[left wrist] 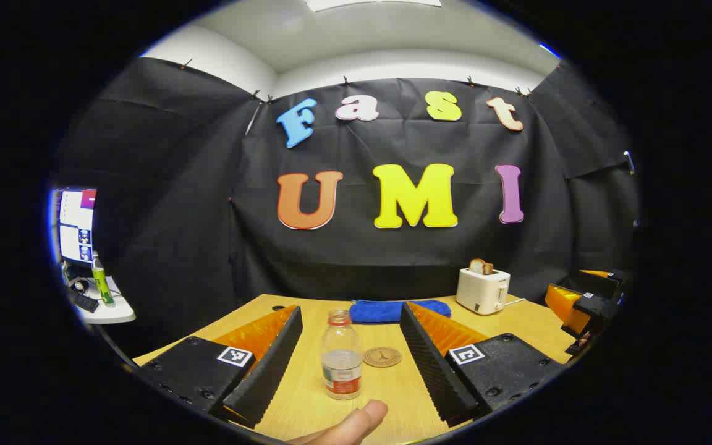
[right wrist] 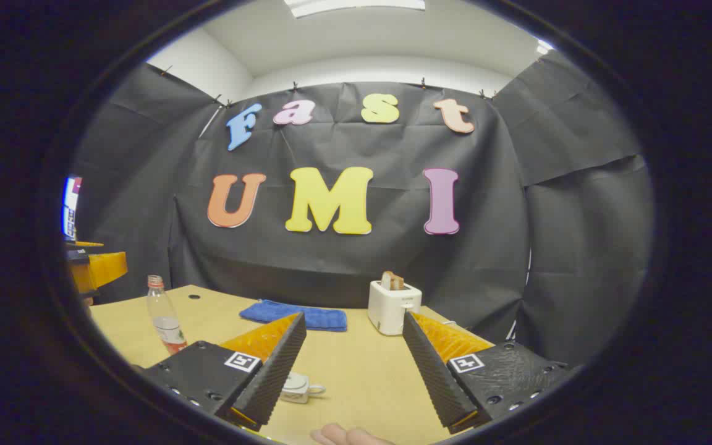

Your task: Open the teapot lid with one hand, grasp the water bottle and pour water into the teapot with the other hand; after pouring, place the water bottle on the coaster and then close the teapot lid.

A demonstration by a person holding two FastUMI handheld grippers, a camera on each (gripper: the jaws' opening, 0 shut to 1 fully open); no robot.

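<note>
Initially, left gripper [left wrist: 351, 361], jaws apart, frames the bottle [left wrist: 341, 363] upright on the table [left wrist: 297, 405], coaster [left wrist: 382, 356] just behind it; right gripper [right wrist: 351, 371], also spread, hovers near the teapot [right wrist: 297, 387], ready for its lid.

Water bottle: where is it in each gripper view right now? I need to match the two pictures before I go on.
Left gripper view: the water bottle stands on the table at lower centre, between the open fingers of the left gripper, untouched.
Right gripper view: the bottle stands at far left, near the table's edge.
Shared landmark: the white toaster, with the blue cloth to its left.
</note>
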